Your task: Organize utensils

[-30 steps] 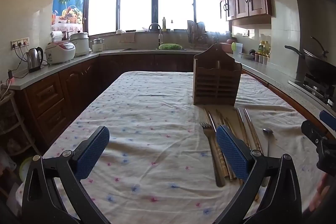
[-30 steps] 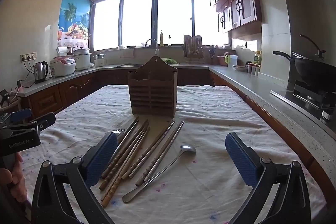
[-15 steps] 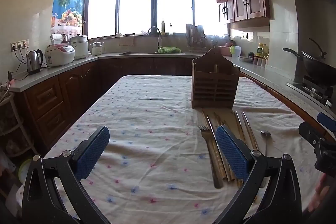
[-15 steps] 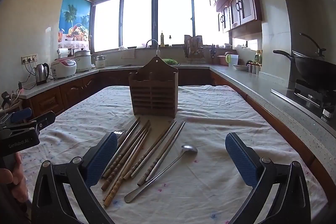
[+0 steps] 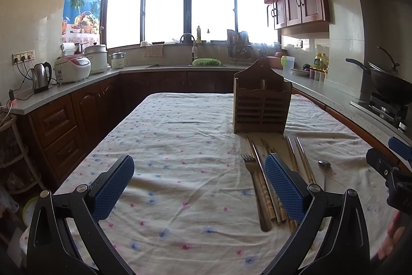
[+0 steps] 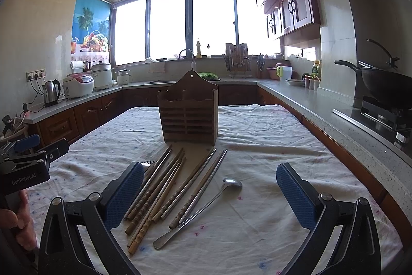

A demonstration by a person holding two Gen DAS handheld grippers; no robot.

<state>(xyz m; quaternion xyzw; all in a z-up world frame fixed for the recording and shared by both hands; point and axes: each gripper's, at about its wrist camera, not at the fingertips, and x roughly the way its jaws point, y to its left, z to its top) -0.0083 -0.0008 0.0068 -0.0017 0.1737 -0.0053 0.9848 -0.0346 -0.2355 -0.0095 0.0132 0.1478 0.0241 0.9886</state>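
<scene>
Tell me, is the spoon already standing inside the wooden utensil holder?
No, the spoon lies flat on the tablecloth in front of the wooden utensil holder, beside the chopsticks.

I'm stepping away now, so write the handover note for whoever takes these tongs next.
Left tongs: open, empty, above the tablecloth.
Right tongs: open, empty, above the utensils.
Wooden utensil holder: upright mid-table, looks empty.
In front of it lie the chopsticks, a fork on their left, a metal spoon on their right.
Done: nothing.
Left: put every utensil in the holder.
</scene>
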